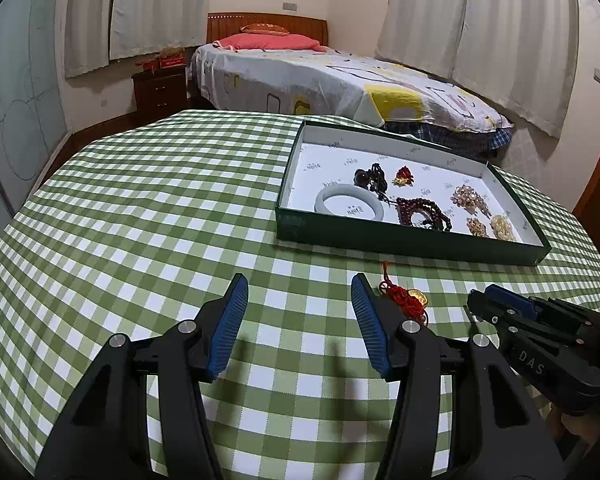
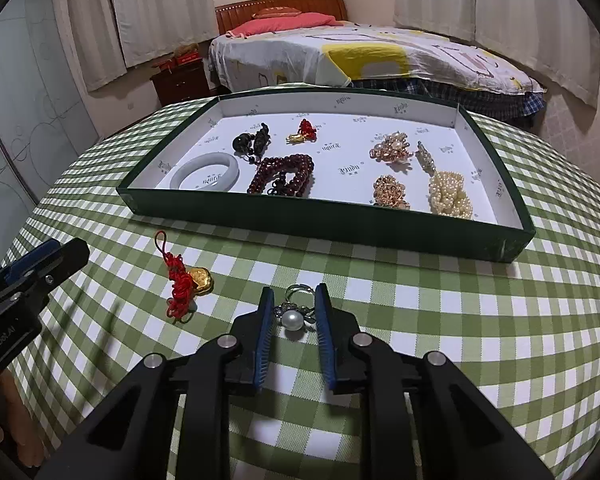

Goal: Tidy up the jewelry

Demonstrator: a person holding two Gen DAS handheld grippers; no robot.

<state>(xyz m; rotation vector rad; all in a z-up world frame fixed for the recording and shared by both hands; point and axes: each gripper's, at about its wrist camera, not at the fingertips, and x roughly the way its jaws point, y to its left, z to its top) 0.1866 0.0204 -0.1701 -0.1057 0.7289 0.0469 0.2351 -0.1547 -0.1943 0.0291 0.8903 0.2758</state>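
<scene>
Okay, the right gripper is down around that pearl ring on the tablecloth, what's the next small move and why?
Probably finish closing the right gripper on the pearl ring. The ring lies between the blue pads, which seem not to press it yet, so lifting now would likely leave it behind. Then carry it to the green tray.

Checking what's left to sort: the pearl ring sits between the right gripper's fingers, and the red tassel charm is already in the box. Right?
Not quite. The red tassel charm lies on the tablecloth outside the box, as the right wrist view shows. The pearl ring is between the right gripper fingers.
</scene>
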